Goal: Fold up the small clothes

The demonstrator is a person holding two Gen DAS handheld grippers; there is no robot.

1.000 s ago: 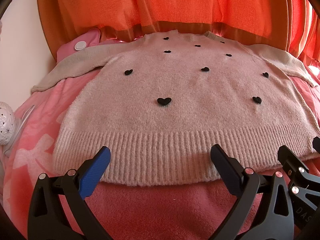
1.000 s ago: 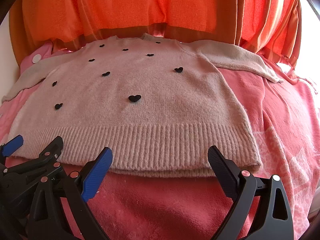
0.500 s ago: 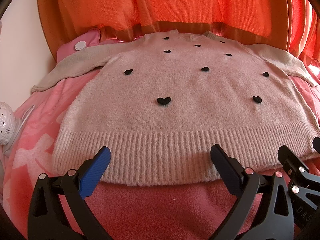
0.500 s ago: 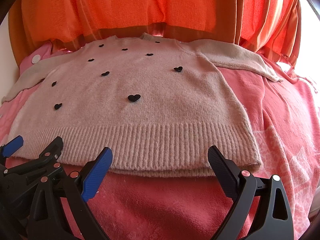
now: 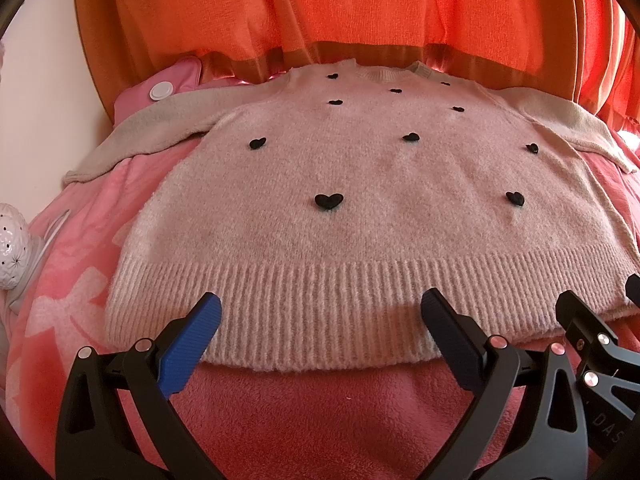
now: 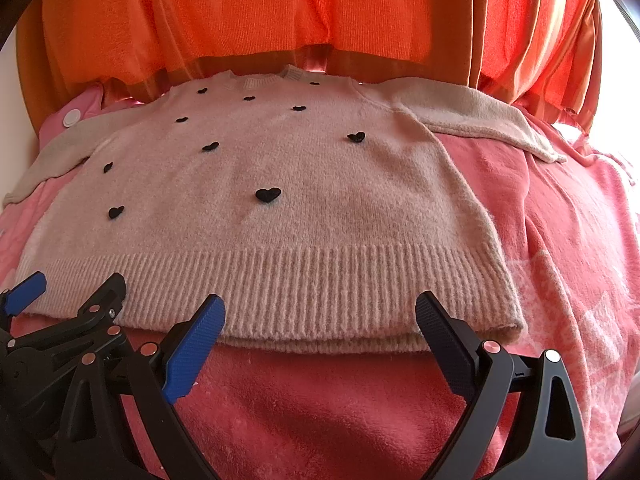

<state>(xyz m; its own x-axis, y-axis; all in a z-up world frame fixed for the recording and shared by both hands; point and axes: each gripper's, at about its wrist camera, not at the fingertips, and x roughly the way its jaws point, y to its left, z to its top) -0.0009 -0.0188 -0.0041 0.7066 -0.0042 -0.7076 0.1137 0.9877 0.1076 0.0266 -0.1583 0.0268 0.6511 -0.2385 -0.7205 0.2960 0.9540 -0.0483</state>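
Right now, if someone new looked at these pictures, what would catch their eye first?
A pale pink sweater dotted with small black hearts lies flat, sleeves spread, on a pink blanket. Bright orange curtains hang behind it. The left gripper and right gripper are open at its ribbed hem.

You have a pale pink-beige sweater (image 5: 360, 216) dotted with small black hearts (image 5: 329, 200), its sleeves a greyer beige. Under the sweater lies a coral-pink blanket (image 5: 320, 412) with paler pink bow shapes left of the sweater. Behind the sweater hangs an orange curtain (image 6: 280, 12). Your grippers are black, one pad (image 6: 192, 354) on each bright blue.
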